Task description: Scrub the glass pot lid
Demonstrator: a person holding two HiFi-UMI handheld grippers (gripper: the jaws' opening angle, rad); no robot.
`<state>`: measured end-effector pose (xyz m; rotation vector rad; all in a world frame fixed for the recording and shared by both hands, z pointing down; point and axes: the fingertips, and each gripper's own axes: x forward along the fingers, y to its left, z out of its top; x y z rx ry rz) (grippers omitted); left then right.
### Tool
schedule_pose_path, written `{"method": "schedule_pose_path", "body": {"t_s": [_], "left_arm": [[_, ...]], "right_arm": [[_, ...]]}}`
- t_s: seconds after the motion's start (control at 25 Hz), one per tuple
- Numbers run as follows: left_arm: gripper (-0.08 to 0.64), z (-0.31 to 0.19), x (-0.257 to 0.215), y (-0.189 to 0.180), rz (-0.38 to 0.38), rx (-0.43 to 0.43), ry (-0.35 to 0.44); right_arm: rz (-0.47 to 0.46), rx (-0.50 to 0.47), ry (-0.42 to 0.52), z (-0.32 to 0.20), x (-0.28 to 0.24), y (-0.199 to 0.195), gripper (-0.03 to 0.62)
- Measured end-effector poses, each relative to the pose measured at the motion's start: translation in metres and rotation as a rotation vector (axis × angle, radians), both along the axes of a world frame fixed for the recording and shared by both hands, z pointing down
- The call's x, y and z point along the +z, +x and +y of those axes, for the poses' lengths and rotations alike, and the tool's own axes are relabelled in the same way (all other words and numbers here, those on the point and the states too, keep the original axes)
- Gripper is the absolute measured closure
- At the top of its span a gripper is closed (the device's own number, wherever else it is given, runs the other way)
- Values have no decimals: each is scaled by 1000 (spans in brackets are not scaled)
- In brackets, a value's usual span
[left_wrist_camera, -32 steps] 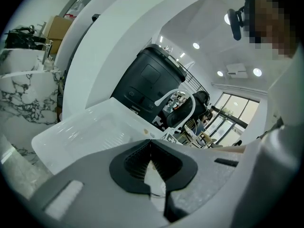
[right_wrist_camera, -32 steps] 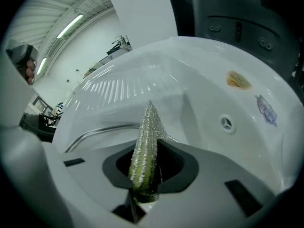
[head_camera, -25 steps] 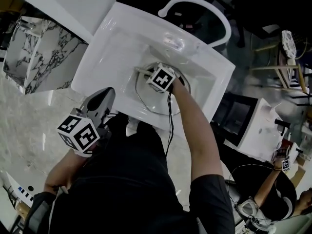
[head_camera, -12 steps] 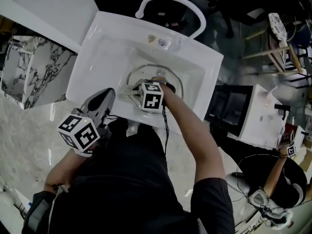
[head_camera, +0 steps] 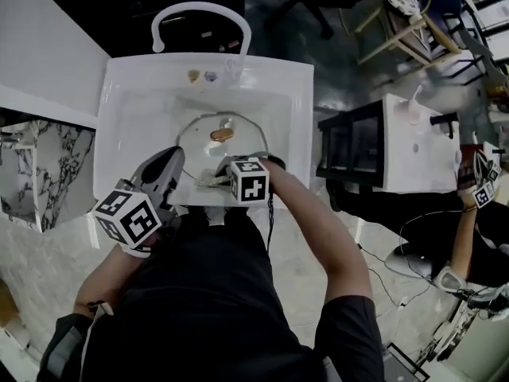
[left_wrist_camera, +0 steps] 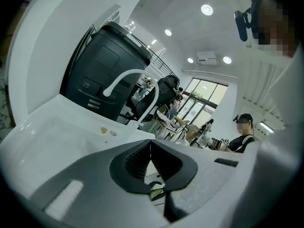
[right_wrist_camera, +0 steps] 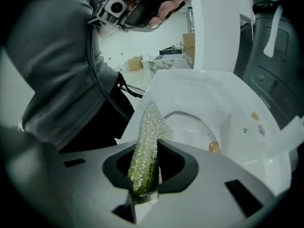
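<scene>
**Right tongs clamp the scrub pad at the lid's near edge; left tongs closed and empty**

The right arm point(head_camera: 318, 229) reaches from the near right, elbow bent. It carries the right tongs point(head_camera: 223, 175) over the near edge of the white sink point(head_camera: 298, 118), with their marker cube point(head_camera: 251, 183) facing up. In the right gripper view these tongs point(right_wrist_camera: 145, 144) are pressed onto a glittery scrub pad point(right_wrist_camera: 151, 120), silver above and green lower down. The pad fills the gap between the two pads.

The scrub pad's long axis runs straight out along the tongs. In the head view the scrub pad point(head_camera: 205, 181) points left along the sink's near wall. Whether it touches the glass cannot be told.

The left arm point(head_camera: 111, 273) is folded close to the body at the near left. The left tongs point(head_camera: 176, 156) are held over the sink's near left corner and angled far and right toward the arched white tap point(head_camera: 199, 10). Their cube point(head_camera: 127, 217) is nearer the person. The left gripper view shows these tongs point(left_wrist_camera: 150, 144) with tips met and nothing between them.

The glass pot lid point(head_camera: 199, 130) lies flat in the middle of the basin, just beyond both tongs. Its brownish knob point(head_camera: 222, 134) faces up. The right gripper view catches its rim as an arc point(right_wrist_camera: 194, 120), with the knob point(right_wrist_camera: 214, 147) to the right of the pad.
</scene>
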<state>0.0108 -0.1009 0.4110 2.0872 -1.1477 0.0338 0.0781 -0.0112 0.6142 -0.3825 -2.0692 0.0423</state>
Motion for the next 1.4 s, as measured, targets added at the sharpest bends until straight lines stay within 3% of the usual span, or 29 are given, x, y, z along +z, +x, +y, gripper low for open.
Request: {"method": "schedule_pose_path", "body": {"t_s": [0.12,0.28,0.44,0.56,0.68,0.8,1.04,1.4], "left_arm": [[558,-2,-4,17,6,41,8],[558,-1,-5,16,10,48,3],[558,3,0,-4,2,1,-18],[558,6,4,-20,-7,-42,-29],[558,10,9,-35,-8,-78,-43],[558,12,15,-47,-1,-98,-60],[558,8,14,-46,33,-92,-69],[558,5,11,-37,42,-46,-59]], "right_arm": [[-38,152,-43,-2,-11,21,526],[-110,562,37,-62,-19,64,526],[2,938,92,-128,12,117,526],[7,1105,18,-153,36,125,526],[21,1163,-39,-153,50,117,526],[69,1161,-3,-136,54,108,526],[-15,1276,15,-103,34,78,525],[7,1241,13,-78,18,22,525]]}}
